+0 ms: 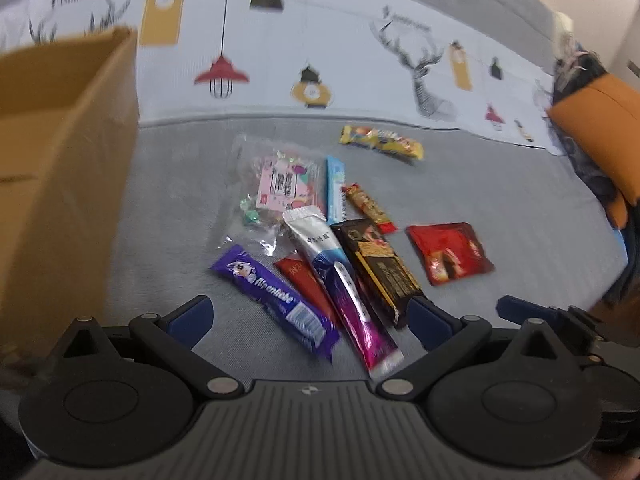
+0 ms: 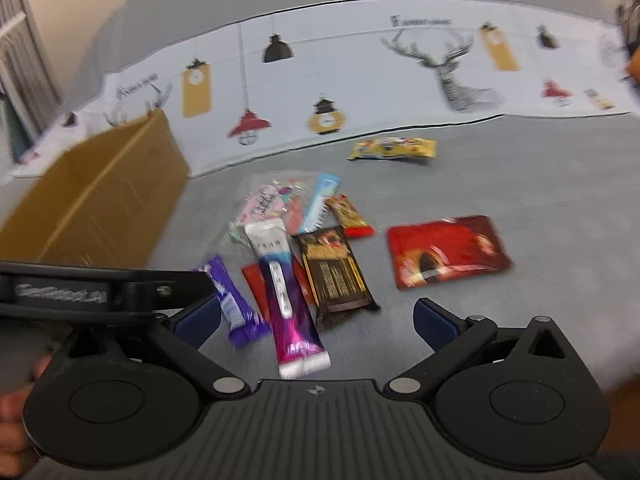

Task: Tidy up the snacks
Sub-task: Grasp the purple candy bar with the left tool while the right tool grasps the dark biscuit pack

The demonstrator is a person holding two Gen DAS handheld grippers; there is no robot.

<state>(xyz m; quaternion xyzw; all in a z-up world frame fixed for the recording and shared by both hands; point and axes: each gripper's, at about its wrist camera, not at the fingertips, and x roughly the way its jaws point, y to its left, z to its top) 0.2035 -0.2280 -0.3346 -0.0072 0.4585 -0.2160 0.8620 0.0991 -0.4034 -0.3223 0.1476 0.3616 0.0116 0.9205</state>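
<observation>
Right now both grippers hover low over the grey cover, neither holding anything. The left gripper [image 1: 308, 320] has its jaws spread wide, and so does the right gripper [image 2: 318, 320] — both empty, both aimed at the same heap of snacks.

Take the cardboard box [image 1: 60, 184] as the marker. It stands open-topped at the left edge of the grey cover, and the heap lies to its right, well apart from it. Nearest the box is the purple bar [image 1: 276, 300]; just beyond it the long silver-and-pink stick pack [image 1: 340, 280] lies across a red wrapper [image 1: 308, 284], with the dark chocolate bar [image 1: 376, 264] touching its far side. Further from the box sits the red square pouch [image 1: 450, 252] on its own, and furthest back the yellow bar [image 1: 382, 143], alone near the printed sheet [image 1: 280, 40].

My guess is the box is where these go. To do it well, I'd pick from the edges first — the purple bar for the left gripper, the lone red pouch for the right — come down flat, close across the narrow width, and lift clear before swinging, since the middle ones overlap and would drag each other
</observation>
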